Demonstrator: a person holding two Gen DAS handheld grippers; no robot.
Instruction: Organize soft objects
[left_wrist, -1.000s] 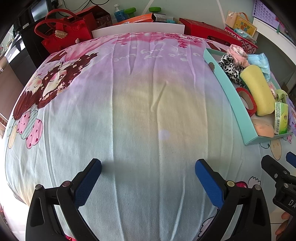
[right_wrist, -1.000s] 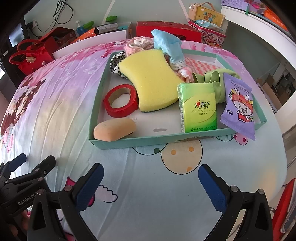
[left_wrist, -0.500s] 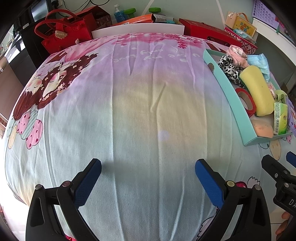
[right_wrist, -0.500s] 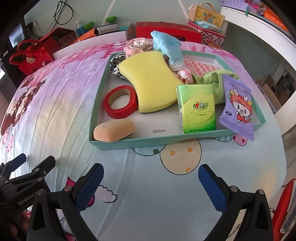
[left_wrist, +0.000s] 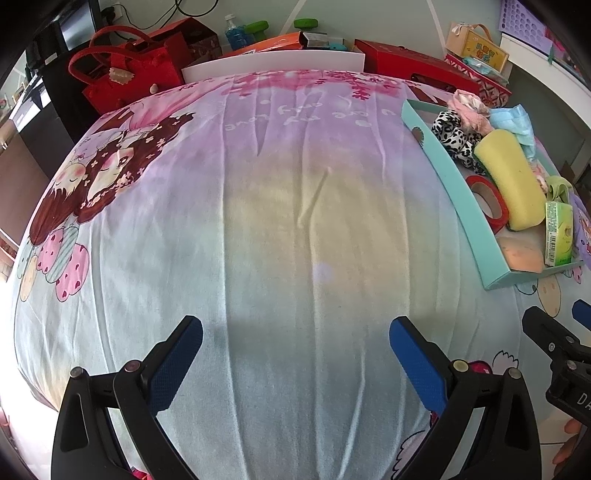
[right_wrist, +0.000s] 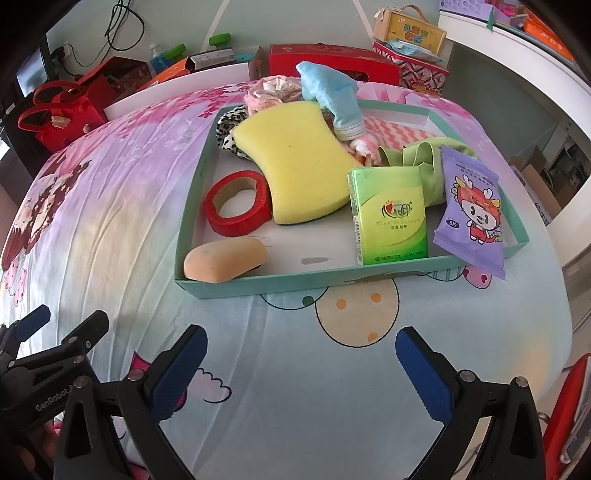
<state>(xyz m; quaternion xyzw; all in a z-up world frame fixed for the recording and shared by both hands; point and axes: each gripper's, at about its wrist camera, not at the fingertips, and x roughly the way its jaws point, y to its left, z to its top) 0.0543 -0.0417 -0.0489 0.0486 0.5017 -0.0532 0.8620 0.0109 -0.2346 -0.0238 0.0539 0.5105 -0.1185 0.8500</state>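
Both tongs gape wide and hold nothing. The right tongs (right_wrist: 300, 350) hover over the bed sheet (right_wrist: 332, 387), with the teal tray (right_wrist: 258, 286) just ahead holding a peach sponge (right_wrist: 225, 258), red tape roll (right_wrist: 236, 208), yellow sponge (right_wrist: 295, 166) and green tissue pack (right_wrist: 389, 216). The left tongs (left_wrist: 295, 345) face bare sheet, the tray off to their right.

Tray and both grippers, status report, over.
Left gripper open, empty, over bare bedsheet. Right gripper open, empty, short of teal tray. Yellow sponge, tissue pack inside. Nothing blocking.
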